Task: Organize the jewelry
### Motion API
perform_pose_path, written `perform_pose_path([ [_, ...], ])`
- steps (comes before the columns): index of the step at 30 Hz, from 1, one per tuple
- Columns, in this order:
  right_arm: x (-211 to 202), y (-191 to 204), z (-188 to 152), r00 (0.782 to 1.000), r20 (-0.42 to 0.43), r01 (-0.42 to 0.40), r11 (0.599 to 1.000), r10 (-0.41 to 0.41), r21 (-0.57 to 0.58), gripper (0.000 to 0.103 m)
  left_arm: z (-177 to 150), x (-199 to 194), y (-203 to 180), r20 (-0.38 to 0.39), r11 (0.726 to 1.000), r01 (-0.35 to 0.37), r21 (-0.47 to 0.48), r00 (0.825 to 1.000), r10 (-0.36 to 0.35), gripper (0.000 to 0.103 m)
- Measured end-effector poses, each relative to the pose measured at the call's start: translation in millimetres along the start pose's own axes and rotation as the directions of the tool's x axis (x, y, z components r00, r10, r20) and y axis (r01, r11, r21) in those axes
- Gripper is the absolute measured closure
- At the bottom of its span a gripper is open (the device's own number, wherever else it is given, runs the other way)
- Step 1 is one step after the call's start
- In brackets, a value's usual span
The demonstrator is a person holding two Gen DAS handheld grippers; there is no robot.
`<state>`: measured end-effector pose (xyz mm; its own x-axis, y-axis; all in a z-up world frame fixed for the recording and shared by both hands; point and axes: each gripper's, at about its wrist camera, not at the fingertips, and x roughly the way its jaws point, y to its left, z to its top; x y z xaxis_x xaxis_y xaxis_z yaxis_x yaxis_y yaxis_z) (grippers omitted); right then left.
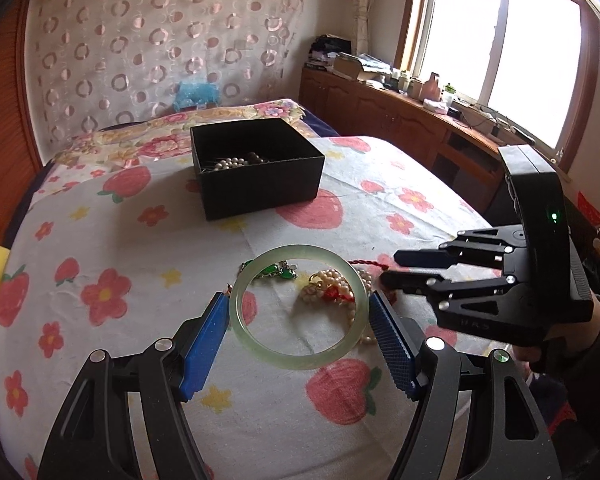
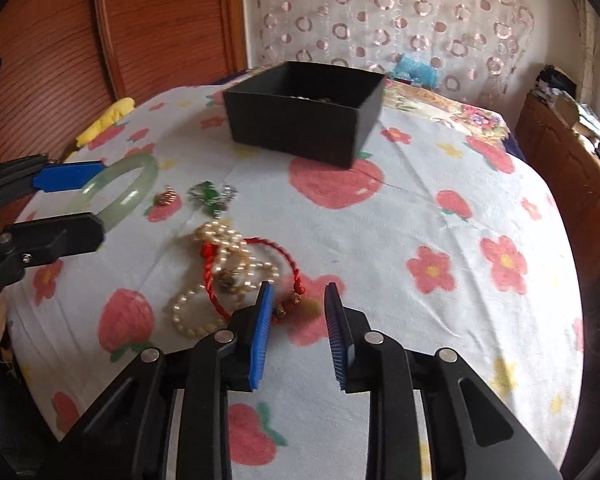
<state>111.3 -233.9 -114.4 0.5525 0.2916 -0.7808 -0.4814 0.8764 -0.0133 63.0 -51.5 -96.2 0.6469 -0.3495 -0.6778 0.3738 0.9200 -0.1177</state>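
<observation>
A bed [image 1: 140, 240] with a strawberry-print sheet carries one black box [image 1: 260, 184]; only a few pearls and dark beads show over its rim, the rest hidden. The left gripper [image 1: 300, 312] clasps one pale green bangle [image 1: 300, 356] by its sides, above the sheet. The right gripper [image 2: 298, 300] grasps nothing, its pads parted over a tangled heap: one pearl strand [image 2: 220, 264], one red cord [image 2: 288, 256]. Beside it lies one green pendant [image 2: 210, 196].
</observation>
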Motion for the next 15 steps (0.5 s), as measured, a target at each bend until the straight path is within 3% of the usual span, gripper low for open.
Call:
perform_pose_path([
  [3, 1, -4, 1, 1.0, -0.008, -0.007, 1.0, 0.007, 0.011, 0.076, 0, 1, -1, -0.002, 1.0, 0.003, 0.003, 1.0, -0.003, 0.035],
  [5, 2, -3, 1, 0.999, -0.011, -0.031, 1.0, 0.031, 0.005, 0.087, 0, 1, -2, -0.001, 1.0, 0.004, 0.004, 1.0, -0.004, 0.035],
  [9, 4, 1, 5, 0.999, -0.008, -0.041, 0.999, 0.04, -0.013, 0.096, -1, 1, -2, -0.002, 1.0, 0.002, 0.003, 1.0, -0.002, 0.035],
  [15, -9, 5, 23, 0.995, 0.058, -0.082, 0.996, 0.083, -0.022, 0.097, -2, 0, 1, 0.002, 1.0, -0.004, -0.005, 1.0, 0.004, 0.035],
])
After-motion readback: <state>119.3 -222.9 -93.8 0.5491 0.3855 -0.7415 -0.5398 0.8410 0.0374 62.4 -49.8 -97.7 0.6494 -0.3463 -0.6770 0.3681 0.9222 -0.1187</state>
